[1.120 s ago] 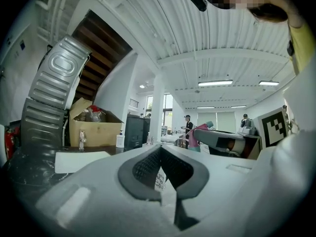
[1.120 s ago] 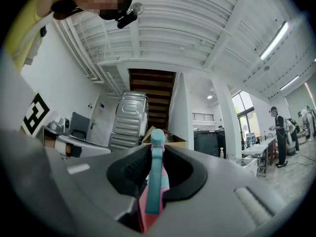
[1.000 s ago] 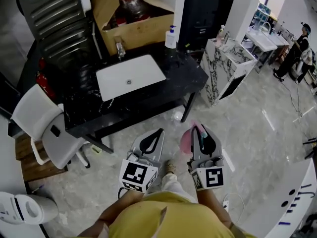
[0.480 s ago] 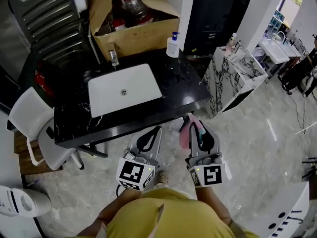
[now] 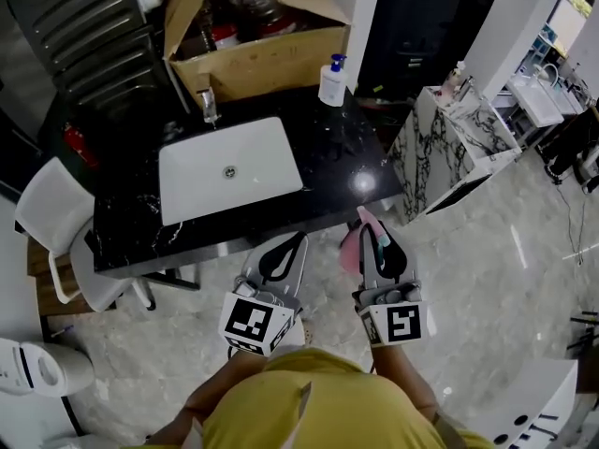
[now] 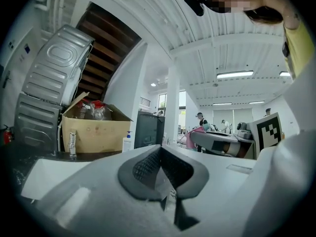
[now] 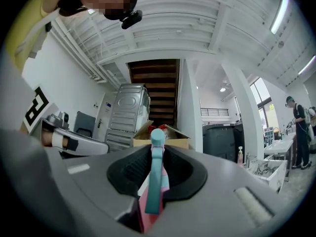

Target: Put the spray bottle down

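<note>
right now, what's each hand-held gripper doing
Left hand-held gripper: closed, empty.
Right hand-held gripper: closed on the pink spray bottle.

Black stone counter point(image 5: 346, 152) with white rectangular sink point(image 5: 229, 168) set into it; chrome tap point(image 5: 208, 106) at sink's far edge. Open cardboard box point(image 5: 271, 59) behind tap, red-topped items point(image 6: 98, 104) inside. White pump bottle point(image 5: 331, 82), blue head, on counter just right of box. White chair point(image 5: 56, 218) at counter's left end. Veined white marble stand point(image 5: 449, 143) right of counter. Ribbed metal panel point(image 5: 84, 26) upper left, red extinguisher point(image 5: 80, 145) below it. White appliance point(image 5: 42, 368) on glossy pale floor point(image 5: 505, 251), lower left
</note>
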`<state>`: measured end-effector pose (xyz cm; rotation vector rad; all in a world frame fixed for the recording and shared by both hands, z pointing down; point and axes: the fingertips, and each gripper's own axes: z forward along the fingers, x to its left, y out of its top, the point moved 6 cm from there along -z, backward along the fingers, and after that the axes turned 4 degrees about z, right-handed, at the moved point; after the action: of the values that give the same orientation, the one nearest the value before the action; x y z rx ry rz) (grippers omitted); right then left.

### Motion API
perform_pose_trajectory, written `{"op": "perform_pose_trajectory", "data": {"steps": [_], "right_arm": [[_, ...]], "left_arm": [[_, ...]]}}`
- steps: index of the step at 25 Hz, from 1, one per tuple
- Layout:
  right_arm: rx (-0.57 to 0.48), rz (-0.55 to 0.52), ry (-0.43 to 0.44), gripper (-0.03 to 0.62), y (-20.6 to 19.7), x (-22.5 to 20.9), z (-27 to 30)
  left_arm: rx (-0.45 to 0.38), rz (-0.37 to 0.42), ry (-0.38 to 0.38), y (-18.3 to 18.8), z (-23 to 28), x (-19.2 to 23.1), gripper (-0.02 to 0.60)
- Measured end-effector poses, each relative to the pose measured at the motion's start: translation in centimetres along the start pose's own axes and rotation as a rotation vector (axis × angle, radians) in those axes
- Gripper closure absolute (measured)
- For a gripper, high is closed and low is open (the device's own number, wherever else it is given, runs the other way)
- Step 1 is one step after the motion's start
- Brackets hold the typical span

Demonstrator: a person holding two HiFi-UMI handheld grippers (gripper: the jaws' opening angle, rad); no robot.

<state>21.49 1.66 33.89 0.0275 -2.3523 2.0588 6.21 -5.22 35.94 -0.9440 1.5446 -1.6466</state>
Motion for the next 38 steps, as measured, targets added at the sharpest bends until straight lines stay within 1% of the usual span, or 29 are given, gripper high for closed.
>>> {"op": "perform_pose_trajectory", "data": {"steps": [4,9,12,16,19,23,28,32,38], "right_arm": [[-0.005,-0.003,-0.005,0.530,-0.5,-0.7,1.4],[0.008,-0.012,-0.013,0.530,-1.6,-1.4,4.7],[0.049,-0.013,-0.038,0.530,-2.8,-2.5,7.4],[0.000,0.008,-0.044,0.530,-2.7,-3.7,12.2],[0.026,-0.016,-0.063,0.530,-3.4,-4.8,15.2],[-0.005,-0.010,-0.075,0.530,-3.4,-5.4,19.3],[-0.005,-0.016,-0.100,0.530,-4.3,-6.3,22.5],[0.007,-0.017,-0.085,0.530,-4.8,-6.7,25.0],[-0.003,-0.005,-0.040,0.530,-5.6,-7.7,28.5]], "left_arm": [[-0.005,-0.002,-0.001,-0.2,2.0,1.1,0.579],[0.003,0.002,-0.016,-0.7,5.0,3.9,0.579],[0.012,0.005,-0.024,-0.7,7.5,6.1,0.578],[0.015,0.016,-0.050,-0.5,11.2,9.0,0.580],[0.021,0.018,-0.067,-0.5,13.6,11.1,0.578],[0.014,0.030,-0.094,0.0,16.6,13.8,0.578],[0.017,0.036,-0.125,-0.2,19.2,16.0,0.578],[0.040,0.017,-0.131,-0.1,20.9,17.3,0.579],[0.041,0.004,-0.113,-0.2,23.0,18.4,0.578]]}}
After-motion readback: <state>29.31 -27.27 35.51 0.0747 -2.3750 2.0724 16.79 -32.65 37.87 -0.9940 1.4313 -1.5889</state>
